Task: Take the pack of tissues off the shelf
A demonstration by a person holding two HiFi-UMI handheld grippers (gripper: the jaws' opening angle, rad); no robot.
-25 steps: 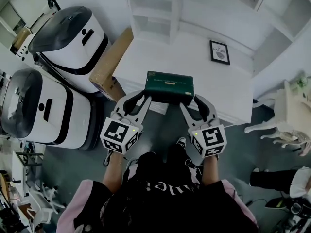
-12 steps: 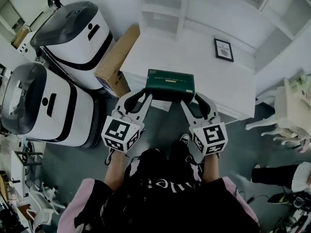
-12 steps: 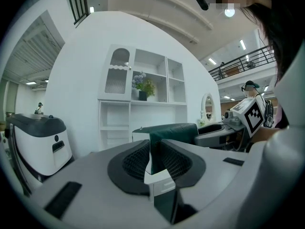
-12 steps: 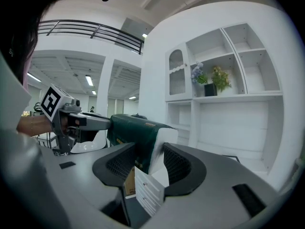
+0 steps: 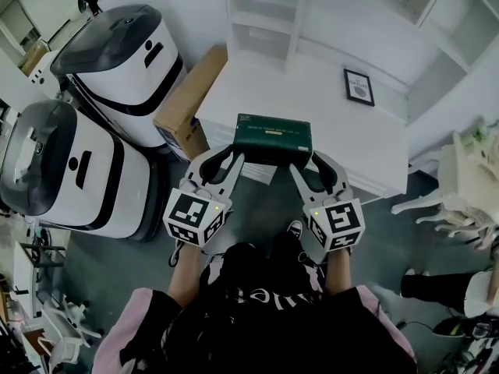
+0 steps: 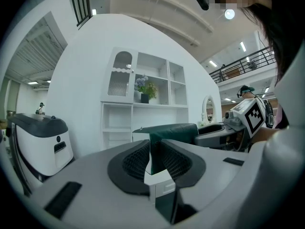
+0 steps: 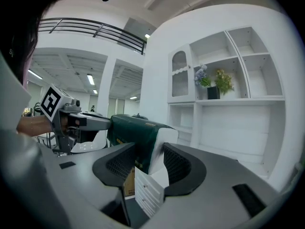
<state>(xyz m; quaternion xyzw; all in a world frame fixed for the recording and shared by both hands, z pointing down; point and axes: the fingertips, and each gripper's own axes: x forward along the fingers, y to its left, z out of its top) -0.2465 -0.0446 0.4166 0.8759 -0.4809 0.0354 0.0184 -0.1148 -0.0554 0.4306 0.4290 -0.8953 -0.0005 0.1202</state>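
The pack of tissues [image 5: 273, 137] is a dark green soft block held level in the air over the front edge of a white cabinet top [image 5: 343, 131]. My left gripper [image 5: 226, 160] clamps its left end and my right gripper [image 5: 309, 164] clamps its right end. In the left gripper view the green pack [image 6: 167, 131] runs away between the ribbed pads [image 6: 136, 159] of the left gripper [image 6: 152, 151]. From the right gripper [image 7: 150, 159] the pack [image 7: 133, 128] shows its white end squeezed between the jaws.
A framed picture [image 5: 359, 86] lies on the cabinet top. White open shelves [image 5: 265, 14] stand behind it, with a flower pot [image 7: 214, 82] on one. A cardboard box [image 5: 187, 107] and two white-and-black machines [image 5: 117, 53] [image 5: 54, 170] stand left. White furniture [image 5: 460, 185] is at the right.
The cabinet, the box and the machines have slid a little to the right in the head view. Both grippers and the pack keep the same hold and place.
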